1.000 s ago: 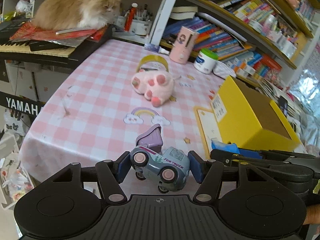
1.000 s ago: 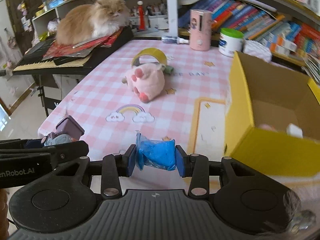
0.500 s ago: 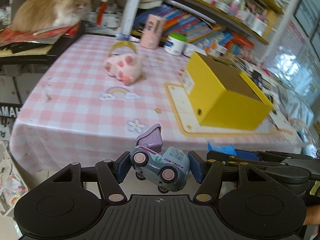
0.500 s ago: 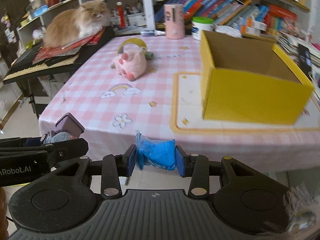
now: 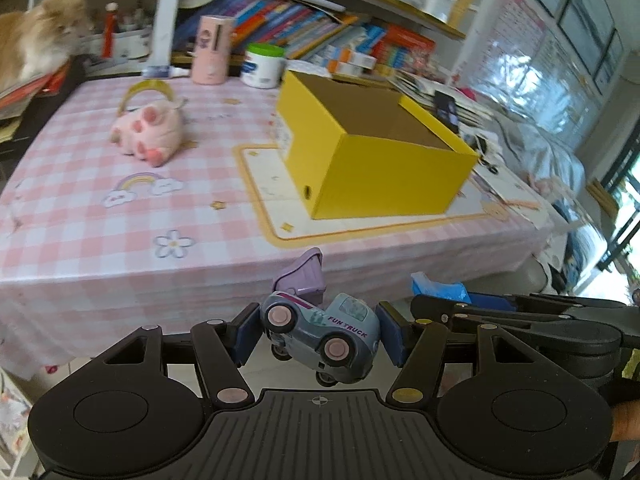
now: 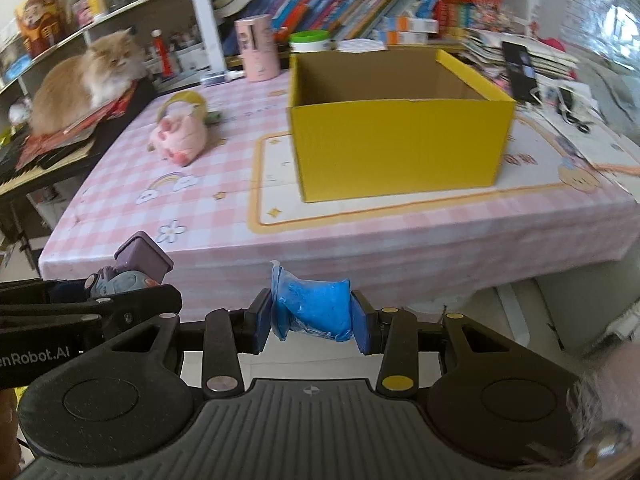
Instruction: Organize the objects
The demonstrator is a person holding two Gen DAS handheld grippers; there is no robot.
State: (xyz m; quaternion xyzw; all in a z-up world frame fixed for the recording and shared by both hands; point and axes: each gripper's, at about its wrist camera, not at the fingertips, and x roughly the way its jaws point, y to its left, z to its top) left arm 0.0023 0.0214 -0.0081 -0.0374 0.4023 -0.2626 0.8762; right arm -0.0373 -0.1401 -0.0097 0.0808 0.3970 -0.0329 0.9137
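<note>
**Lived-in home room, not a lab**

Pink checked tablecloth (image 6: 360, 240) with rainbow prints, packed bookshelves (image 6: 360, 12), cat (image 6: 86, 84) lying on a keyboard piano (image 6: 48, 160), plush pig (image 5: 148, 132), yellow cardboard box (image 6: 400, 140). Kid's study corner, cluttered.

You see a ginger cat (image 6: 86, 86) lying on a keyboard (image 6: 48, 160) left of the worktop (image 6: 224, 232). Behind the worktop, a bookshelf (image 6: 360, 4) holds colourful books; a phone (image 6: 520, 72) rests on papers beyond the worktop's far right corner.
</note>
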